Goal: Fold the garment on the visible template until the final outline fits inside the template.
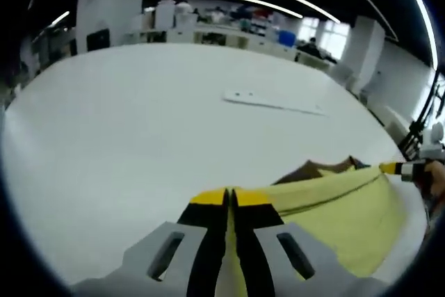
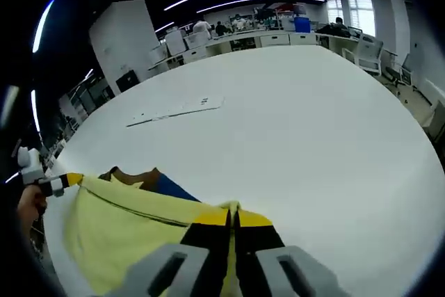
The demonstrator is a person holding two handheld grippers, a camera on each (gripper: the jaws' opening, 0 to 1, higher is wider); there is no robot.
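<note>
A yellow garment (image 1: 334, 206) is stretched between both grippers just above a large white table (image 1: 139, 123). My left gripper (image 1: 231, 196) is shut on one yellow edge. My right gripper (image 1: 389, 168) comes in from the right, shut on the far corner. In the right gripper view my right gripper (image 2: 233, 212) pinches the yellow garment (image 2: 118, 227), and my left gripper (image 2: 69, 180) holds the other corner at the left. Brown (image 2: 139, 177) and blue (image 2: 170, 187) cloth shows behind the taut top edge. A flat white strip (image 1: 274, 102) (image 2: 177, 111) lies further out on the table.
The white table (image 2: 313, 116) stretches wide beyond the garment. A person's hand (image 2: 31, 206) holds the left gripper. Desks, boxes and chairs (image 1: 229, 29) line the far end of the room, with chairs (image 2: 368, 50) at the table's far right.
</note>
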